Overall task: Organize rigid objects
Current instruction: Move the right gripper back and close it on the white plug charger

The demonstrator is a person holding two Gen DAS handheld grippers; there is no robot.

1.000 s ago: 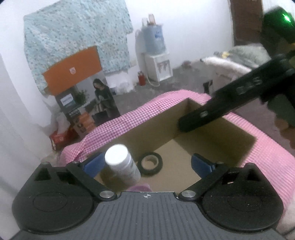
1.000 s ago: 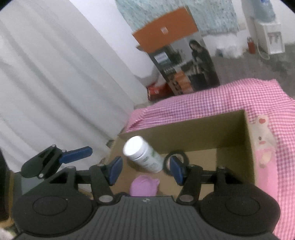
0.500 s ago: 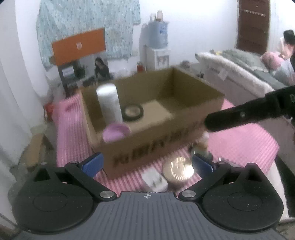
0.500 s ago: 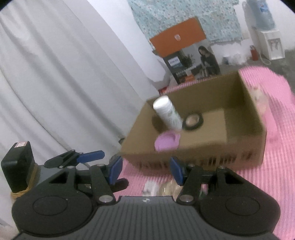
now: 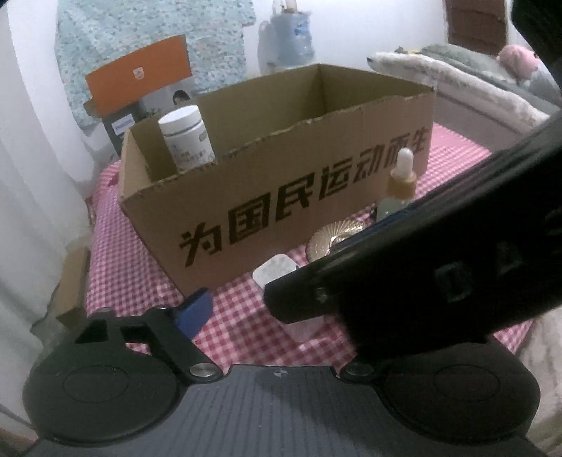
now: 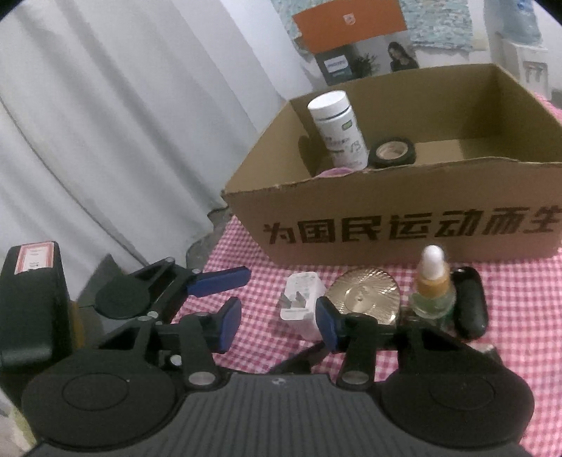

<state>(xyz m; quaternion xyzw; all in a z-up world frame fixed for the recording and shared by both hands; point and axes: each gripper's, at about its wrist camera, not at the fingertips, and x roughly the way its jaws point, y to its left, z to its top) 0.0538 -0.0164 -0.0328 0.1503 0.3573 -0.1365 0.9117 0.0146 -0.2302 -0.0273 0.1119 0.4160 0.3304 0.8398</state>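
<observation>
Charger (image 6: pixel 301 305) stands on the cloth (image 6: pixel 520 309) before the box (image 6: pixel 404 225), between the closing, still unclenched right gripper (image 6: pixel 279 325) fingers; left gripper (image 6: pixel 207 286) is also closing, empty.

White pleated curtains (image 6: pixel 105 123) hang down the left side of the room. On the white back wall (image 5: pixel 368 31) a pale blue patterned cloth (image 5: pixel 147 38) is draped, and an orange-topped printed carton (image 6: pixel 351 38) stands in front of it. Near it is a white water dispenser with a blue bottle (image 5: pixel 286 38). At the right, a dark brown door (image 5: pixel 477 21) shows behind a bed with grey and white fleecy bedding (image 5: pixel 467 81). The table wears a pink-and-white checked cloth (image 5: pixel 116 253).
</observation>
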